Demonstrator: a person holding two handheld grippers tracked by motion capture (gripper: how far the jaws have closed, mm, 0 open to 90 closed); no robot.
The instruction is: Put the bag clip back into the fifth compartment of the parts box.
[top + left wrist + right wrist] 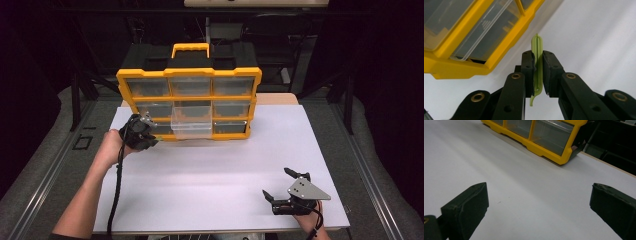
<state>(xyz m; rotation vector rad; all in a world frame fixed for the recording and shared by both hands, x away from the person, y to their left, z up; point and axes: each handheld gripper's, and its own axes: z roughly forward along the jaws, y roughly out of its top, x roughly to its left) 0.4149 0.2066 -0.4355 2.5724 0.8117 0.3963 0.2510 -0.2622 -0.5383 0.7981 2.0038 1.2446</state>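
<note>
A yellow organiser case [189,102] with clear drawers stands upright at the back of the white table; its frame [461,67] and its corner [564,157] also appear in the two gripper views. One clear drawer [191,121] in the middle column is pulled out. My left gripper [142,132] is held just left of the case's lower left corner. In the left gripper view it [538,72] is shut on a thin light-green plastic piece [537,50] that sticks up between the pads. My right gripper [285,186] rests near the table's front right, open and with nothing between its pads [466,207].
The white tabletop [215,175] stretches between the case and the front edge. Dark equipment and black stands lie behind the table. A cable trails from the left gripper along the forearm to the front edge.
</note>
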